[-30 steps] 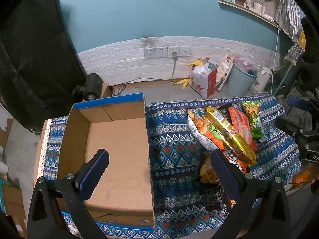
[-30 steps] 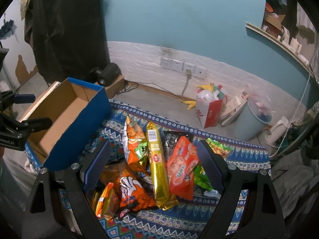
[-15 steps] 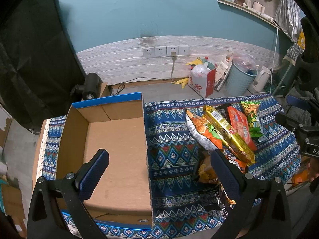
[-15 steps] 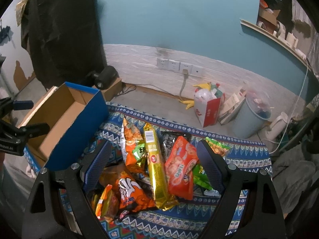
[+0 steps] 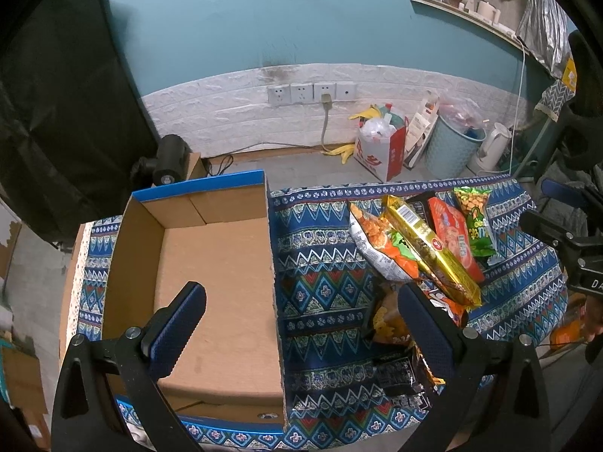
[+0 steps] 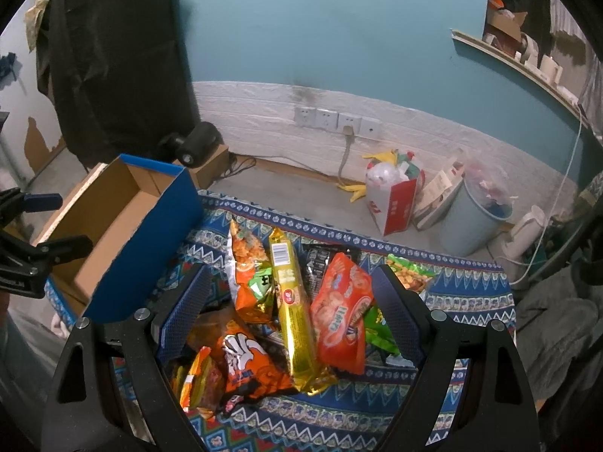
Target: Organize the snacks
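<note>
Both sets of jaws are spread wide with nothing in them. The right gripper [image 6: 288,309] hangs right over the snack pile [image 6: 297,309], and the gold packet [image 6: 292,309] sits between its fingers with its long axis running near-to-far, so I'd guess that's the easy first grab. The left gripper [image 5: 301,324] straddles the right wall of the empty cardboard box [image 5: 211,263], which stands left of the pile on the patterned desk [image 5: 320,271].
</note>
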The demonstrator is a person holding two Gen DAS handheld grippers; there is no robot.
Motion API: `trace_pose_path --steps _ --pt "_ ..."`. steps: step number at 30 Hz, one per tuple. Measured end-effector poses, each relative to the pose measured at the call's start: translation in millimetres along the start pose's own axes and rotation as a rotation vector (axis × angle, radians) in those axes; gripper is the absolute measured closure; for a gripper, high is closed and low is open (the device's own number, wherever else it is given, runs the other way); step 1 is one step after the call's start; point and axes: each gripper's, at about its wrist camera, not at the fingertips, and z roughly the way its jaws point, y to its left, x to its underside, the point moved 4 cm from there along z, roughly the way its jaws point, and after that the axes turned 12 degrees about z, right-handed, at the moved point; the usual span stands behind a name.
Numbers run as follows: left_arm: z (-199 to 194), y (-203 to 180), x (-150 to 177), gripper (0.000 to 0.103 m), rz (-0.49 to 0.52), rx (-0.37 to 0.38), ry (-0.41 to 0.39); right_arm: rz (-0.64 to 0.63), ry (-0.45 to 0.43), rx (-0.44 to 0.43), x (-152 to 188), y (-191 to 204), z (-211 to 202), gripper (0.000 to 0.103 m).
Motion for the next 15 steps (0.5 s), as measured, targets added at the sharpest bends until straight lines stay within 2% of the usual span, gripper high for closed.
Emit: trace_pose_path --steps 15 --pt "4.1 -0.7 1.7 0.000 0.001 0.002 0.011 -0.002 0.004 0.003 0.1 -1.1 0.9 0.017"
